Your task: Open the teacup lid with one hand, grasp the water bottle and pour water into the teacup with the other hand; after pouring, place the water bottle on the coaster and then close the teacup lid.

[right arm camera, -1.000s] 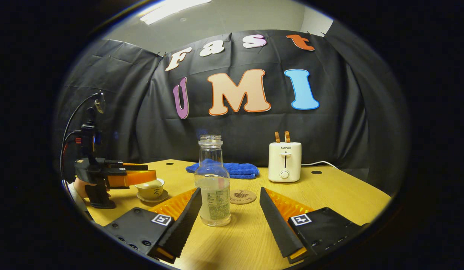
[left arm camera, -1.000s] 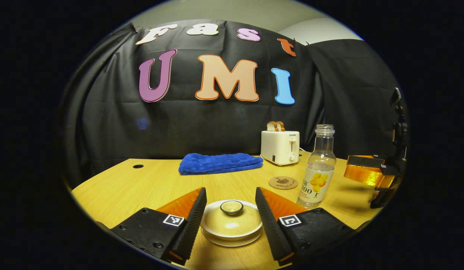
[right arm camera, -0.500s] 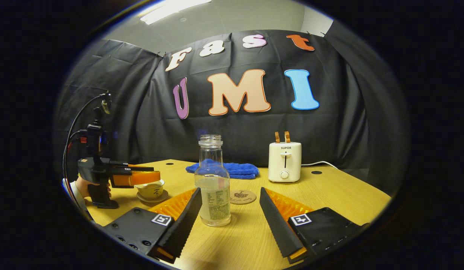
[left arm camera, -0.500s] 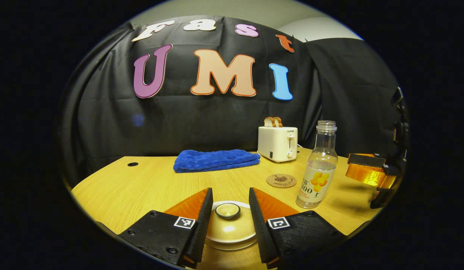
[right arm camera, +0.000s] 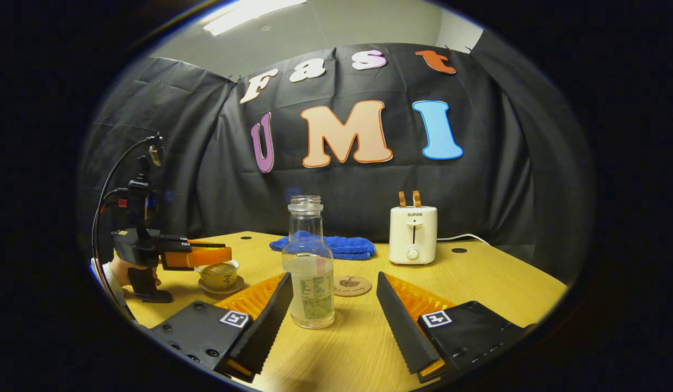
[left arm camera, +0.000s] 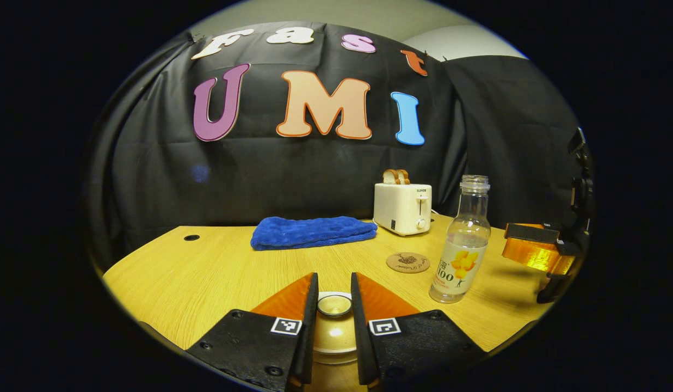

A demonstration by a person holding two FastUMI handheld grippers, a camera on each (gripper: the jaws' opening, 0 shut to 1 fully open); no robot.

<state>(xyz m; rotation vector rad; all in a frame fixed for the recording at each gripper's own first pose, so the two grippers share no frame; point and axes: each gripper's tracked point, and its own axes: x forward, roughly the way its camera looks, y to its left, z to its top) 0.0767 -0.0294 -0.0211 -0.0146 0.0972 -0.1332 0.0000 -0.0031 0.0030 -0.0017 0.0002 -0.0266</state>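
Low in the left gripper view, the pale teacup lid [left arm camera: 332, 333] sits on its cup, and my left gripper [left arm camera: 334, 281] is shut on the lid's round knob [left arm camera: 334, 305]. The right gripper view shows that gripper [right arm camera: 227, 254] level over the teacup [right arm camera: 219, 275] and saucer at the left. The clear water bottle [right arm camera: 310, 272] stands uncapped and upright, partly filled, just ahead of my open right gripper [right arm camera: 334, 280], close to its left finger. A round cork coaster [right arm camera: 352, 285] lies behind the bottle. In the left gripper view the bottle [left arm camera: 460, 256] stands beside the coaster [left arm camera: 407, 262].
A white toaster [right arm camera: 413, 234] with two slices of bread stands at the back of the wooden table [left arm camera: 205, 267], with a folded blue towel [left arm camera: 313, 232] to its left. A hand [right arm camera: 121, 269] holds the left gripper's handle near the table's left edge.
My left gripper's fingers have come together from wide open onto the lid's knob, after moving forward over the cup. The right gripper and the bottle have stayed still.
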